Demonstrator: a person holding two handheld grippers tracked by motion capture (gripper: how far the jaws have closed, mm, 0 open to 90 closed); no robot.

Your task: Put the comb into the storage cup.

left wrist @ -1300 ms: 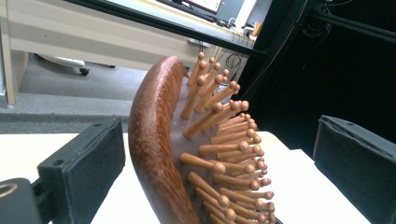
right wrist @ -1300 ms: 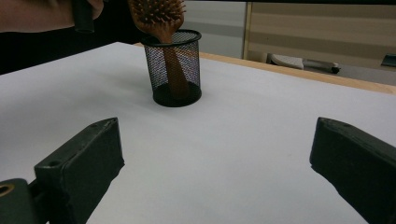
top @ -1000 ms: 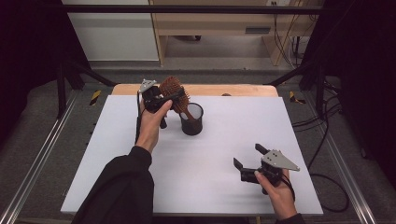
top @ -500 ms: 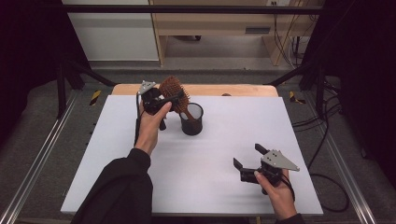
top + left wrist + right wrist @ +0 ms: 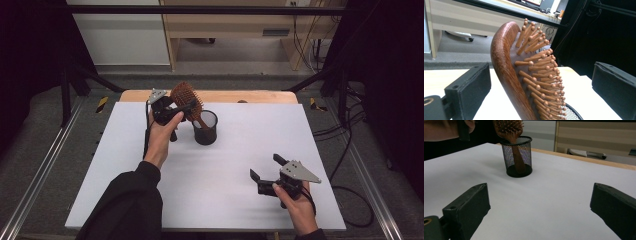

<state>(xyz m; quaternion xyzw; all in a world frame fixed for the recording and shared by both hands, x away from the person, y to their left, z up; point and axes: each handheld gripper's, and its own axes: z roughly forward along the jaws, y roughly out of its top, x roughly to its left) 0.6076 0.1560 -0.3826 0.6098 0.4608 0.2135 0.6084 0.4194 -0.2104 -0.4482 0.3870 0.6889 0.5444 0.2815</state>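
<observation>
Wooden hairbrush (image 5: 186,99) stands handle-down in black mesh cup (image 5: 205,128) near far edge of white tabletop (image 5: 210,175), head leaning left above rim. Left hand-held gripper (image 5: 176,111) released, jaws spread wide either side of brush head, not touching it. Right hand-held gripper (image 5: 265,174) rests near front right, well apart from cup, jaws likewise parted, holding nothing.

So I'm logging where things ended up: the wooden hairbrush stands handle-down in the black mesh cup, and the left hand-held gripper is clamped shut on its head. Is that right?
Not quite. The wooden hairbrush does stand handle-down in the black mesh cup, but the left hand-held gripper is open: the left gripper view shows both jaws spread wide of the head, with gaps on either side.
</observation>
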